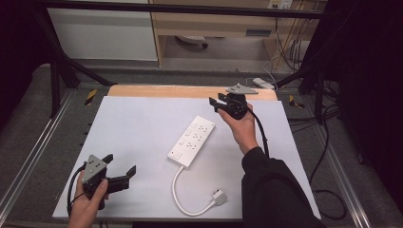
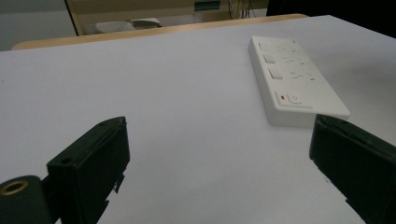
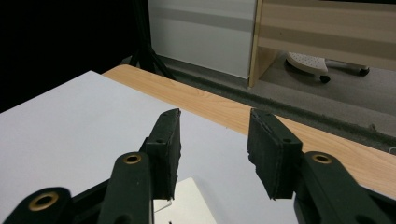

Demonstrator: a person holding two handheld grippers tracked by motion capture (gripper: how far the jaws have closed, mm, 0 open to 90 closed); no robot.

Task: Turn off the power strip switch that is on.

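A white power strip [image 1: 191,141] lies flat in the middle of the white tabletop [image 1: 138,123]. Its white cable [image 1: 177,187] curls toward the front edge and ends in a plug [image 1: 219,197]. My left gripper [image 1: 120,163] hovers at the front left, open wide and empty, with its jaws pointing toward the strip. In the left gripper view the power strip [image 2: 294,84] lies ahead to the right, beyond the left gripper [image 2: 219,128]. My right gripper [image 1: 215,103] is held above the strip's far end, open and empty. Below the right gripper [image 3: 215,119] a corner of the power strip [image 3: 187,205] shows.
A wooden table edge [image 1: 166,91] runs along the back of the white surface. Behind it are a shelf unit [image 1: 214,28] and loose cables [image 1: 285,52] on the floor. A metal frame [image 1: 28,152] borders the table's left and right sides.
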